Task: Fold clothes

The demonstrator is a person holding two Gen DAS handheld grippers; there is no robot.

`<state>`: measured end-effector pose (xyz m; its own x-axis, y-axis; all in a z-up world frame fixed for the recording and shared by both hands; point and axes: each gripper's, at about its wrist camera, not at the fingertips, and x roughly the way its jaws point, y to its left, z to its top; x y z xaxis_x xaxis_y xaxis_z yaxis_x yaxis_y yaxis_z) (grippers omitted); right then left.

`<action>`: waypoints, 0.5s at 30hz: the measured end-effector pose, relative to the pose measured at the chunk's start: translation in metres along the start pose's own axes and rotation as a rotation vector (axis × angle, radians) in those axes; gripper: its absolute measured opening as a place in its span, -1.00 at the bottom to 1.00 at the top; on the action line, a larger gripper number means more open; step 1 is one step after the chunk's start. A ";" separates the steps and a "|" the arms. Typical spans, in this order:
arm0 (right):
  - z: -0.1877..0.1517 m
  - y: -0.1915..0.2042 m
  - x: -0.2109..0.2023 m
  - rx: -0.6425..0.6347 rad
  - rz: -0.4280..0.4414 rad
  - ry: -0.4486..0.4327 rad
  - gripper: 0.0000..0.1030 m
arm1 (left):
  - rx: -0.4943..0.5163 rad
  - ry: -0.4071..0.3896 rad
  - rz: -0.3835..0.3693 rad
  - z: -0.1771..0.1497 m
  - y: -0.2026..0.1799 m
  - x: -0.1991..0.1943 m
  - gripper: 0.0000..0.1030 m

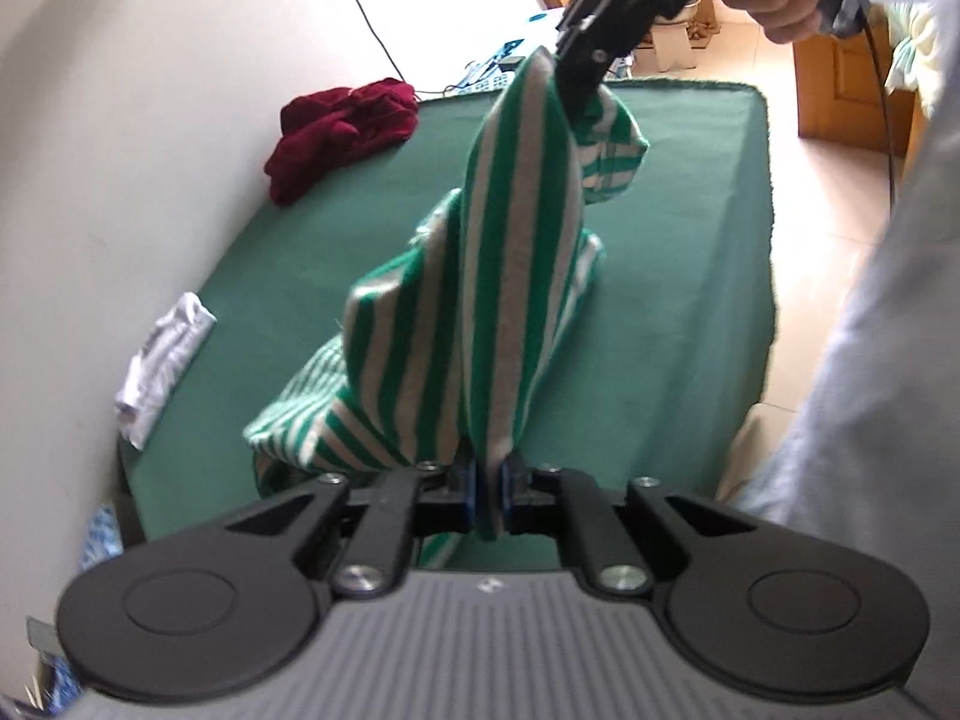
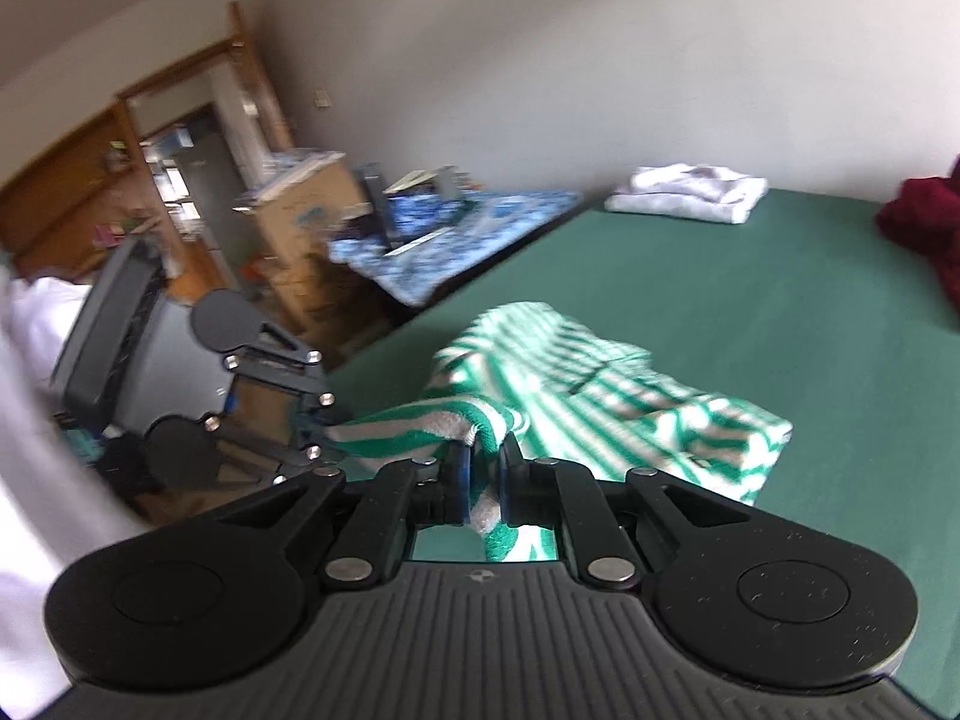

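A green-and-grey striped garment hangs stretched between both grippers above the green table. My left gripper is shut on its near edge, cloth pinched between the blue pads. At the top of the left wrist view my right gripper, held by a hand, is shut on the far corner. In the right wrist view my right gripper pinches a fold of the striped garment, the rest draping onto the green table. The left gripper grips the cloth's other end at left.
A crumpled dark red garment lies at the table's far left by the wall. A folded white garment lies along the wall side. A white sleeve fills the right edge. A blue patterned surface with boxes adjoins the table.
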<state>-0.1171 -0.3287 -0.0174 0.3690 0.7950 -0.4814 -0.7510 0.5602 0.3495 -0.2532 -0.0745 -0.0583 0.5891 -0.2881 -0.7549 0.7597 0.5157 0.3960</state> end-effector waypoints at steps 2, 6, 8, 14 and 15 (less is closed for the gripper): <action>-0.002 0.003 -0.003 0.008 0.044 0.017 -0.83 | -0.013 0.008 -0.011 0.000 -0.003 0.000 -0.89; -0.008 -0.006 0.005 0.038 0.062 0.064 -0.83 | -0.018 0.026 -0.009 0.000 -0.003 0.007 -0.89; -0.006 -0.015 0.009 0.076 0.063 0.061 -0.83 | -0.026 0.019 -0.001 0.003 0.008 0.007 -0.88; 0.019 -0.057 0.022 0.223 0.090 -0.033 -0.83 | -0.084 -0.028 0.016 0.015 0.066 0.020 -0.71; 0.023 -0.065 0.027 0.240 0.075 -0.045 -0.83 | -0.092 -0.035 0.021 0.017 0.076 0.026 -0.67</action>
<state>-0.0458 -0.3381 -0.0349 0.3454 0.8430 -0.4124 -0.6276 0.5342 0.5664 -0.1760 -0.0563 -0.0389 0.6151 -0.3039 -0.7275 0.7197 0.5932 0.3607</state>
